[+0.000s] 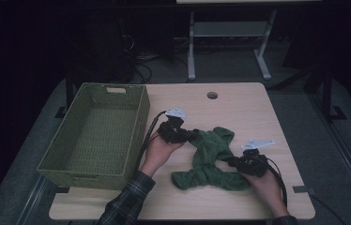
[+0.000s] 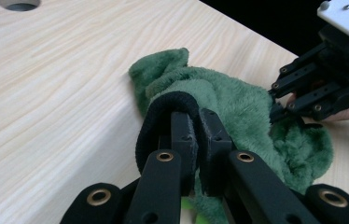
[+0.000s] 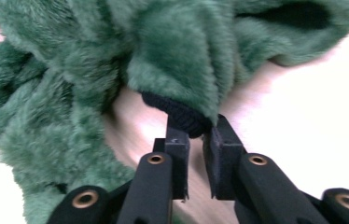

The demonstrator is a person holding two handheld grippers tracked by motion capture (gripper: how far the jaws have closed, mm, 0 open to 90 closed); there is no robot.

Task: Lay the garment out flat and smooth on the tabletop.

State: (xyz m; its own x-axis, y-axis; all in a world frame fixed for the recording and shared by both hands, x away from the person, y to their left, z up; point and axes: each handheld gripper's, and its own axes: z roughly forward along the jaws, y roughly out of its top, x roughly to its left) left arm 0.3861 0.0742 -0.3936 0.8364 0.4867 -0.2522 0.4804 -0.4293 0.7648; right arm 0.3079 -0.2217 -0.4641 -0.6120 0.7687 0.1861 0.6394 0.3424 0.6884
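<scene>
Green fleece garment point(image 1: 209, 157) between both claws' jaws.

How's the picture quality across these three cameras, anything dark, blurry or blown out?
High view: dim and underexposed, surroundings nearly black, green garment and basket still legible. Left gripper view: bright and sharp on the wood table and fleece. Right gripper view: soft, close-up fleece blurred, the table washed out almost white.
</scene>
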